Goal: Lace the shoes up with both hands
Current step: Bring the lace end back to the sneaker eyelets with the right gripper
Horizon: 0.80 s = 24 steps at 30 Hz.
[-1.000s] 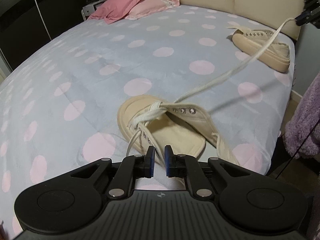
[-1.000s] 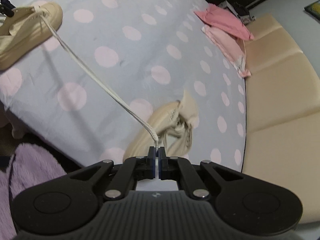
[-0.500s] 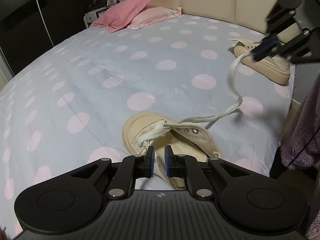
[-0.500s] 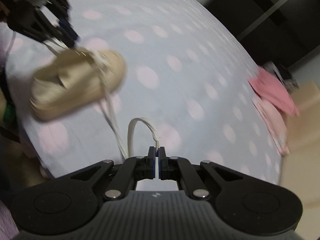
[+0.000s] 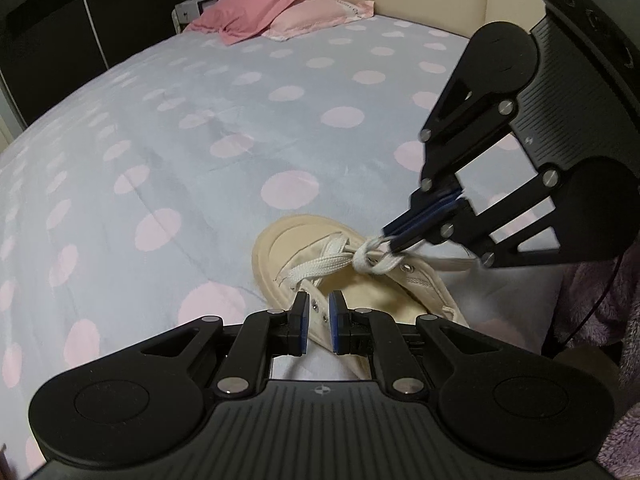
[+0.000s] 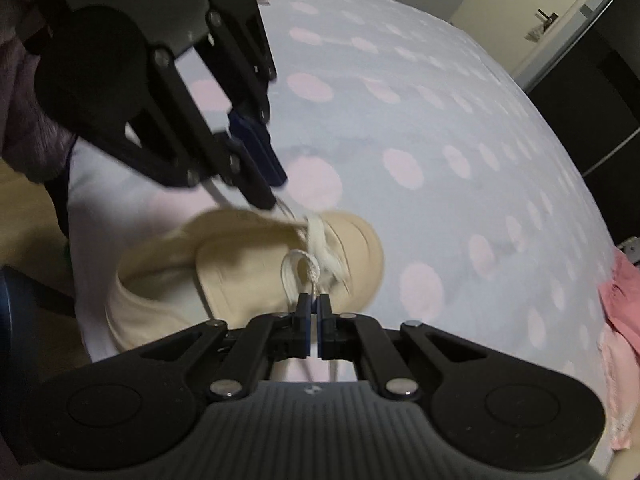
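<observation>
Currently, mid-lacing, right side:
step: threading the free lace end [image 6: 310, 268] toward an upper eyelet [image 5: 407, 267] on the right flap of the cream shoe [image 5: 360, 280]; lower rows already crossed near the toe.
shoe position: on the polka-dot bedspread [image 5: 200, 140], close to the bed's near edge, toe pointing away from the left wrist camera, tongue flopped open.
right gripper [image 5: 390, 240]: pads pressed together, pinching the lace end; tip right at the right-side eyelet row, lace looped just in front of it.
left gripper [image 5: 319, 322]: nearly closed, pinching the left eyelet flap [image 5: 318, 312] of the shoe, apparently steadying it.
next move: line the lace tip up with the eyelet hole, push through, then re-grip on the far side and pull slack out; needs the flap held still and the loop kept from twisting.
risk: soft flap may fold under the push; loop may snag on the crossed rows.
hard to read: right wrist view motion-blurred, shoe smeared; cannot tell whether the tip is already inside a hole.
hidden: heel of the shoe behind the left gripper body; lace path under the flaps; no 2nd shoe visible.
background: pink pillows [image 5: 276, 16] at the headboard, well apart.
</observation>
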Tool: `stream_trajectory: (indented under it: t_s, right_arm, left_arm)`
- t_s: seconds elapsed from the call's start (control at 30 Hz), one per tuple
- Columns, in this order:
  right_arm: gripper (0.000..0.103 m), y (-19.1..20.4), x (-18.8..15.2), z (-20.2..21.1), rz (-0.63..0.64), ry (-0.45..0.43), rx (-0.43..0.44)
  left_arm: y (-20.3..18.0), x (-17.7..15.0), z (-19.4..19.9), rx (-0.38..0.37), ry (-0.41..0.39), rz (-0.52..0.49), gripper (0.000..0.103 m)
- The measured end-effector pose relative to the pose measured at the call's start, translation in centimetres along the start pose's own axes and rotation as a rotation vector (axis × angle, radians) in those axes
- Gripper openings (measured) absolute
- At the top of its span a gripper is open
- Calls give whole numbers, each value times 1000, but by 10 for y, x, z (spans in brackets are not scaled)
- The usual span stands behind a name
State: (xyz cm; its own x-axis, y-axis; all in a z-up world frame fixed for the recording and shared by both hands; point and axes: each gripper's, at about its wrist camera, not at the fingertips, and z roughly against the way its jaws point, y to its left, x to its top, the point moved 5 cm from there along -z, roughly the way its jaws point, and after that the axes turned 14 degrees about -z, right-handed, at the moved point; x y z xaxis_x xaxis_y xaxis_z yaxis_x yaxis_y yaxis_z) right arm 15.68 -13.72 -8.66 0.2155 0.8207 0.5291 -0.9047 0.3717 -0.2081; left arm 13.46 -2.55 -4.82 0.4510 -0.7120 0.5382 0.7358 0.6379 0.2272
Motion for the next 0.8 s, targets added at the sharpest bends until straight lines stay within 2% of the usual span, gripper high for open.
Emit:
stream_trajectory:
  t_s: [0.23, 0.3, 0.37, 0.67, 0.8]
  right_arm:
    - [8, -2, 16, -14, -45, -38, 53]
    - [20, -6, 17, -15, -93, -47, 80]
    - [26, -9, 16, -15, -129, -53, 90]
    - [31, -13, 8, -20, -194, -69, 104]
    - [31, -10, 13, -27, -177, -83, 81]
  left_arm:
    - [4, -5, -4, -31, 11, 47, 8]
    - [3, -6, -2, -36, 9, 55, 8]
    - [3, -8, -1, -45, 7, 64, 8]
    - [1, -4, -4, -65, -7, 78, 9]
    - [-2, 3, 1, -92, -50, 82, 11]
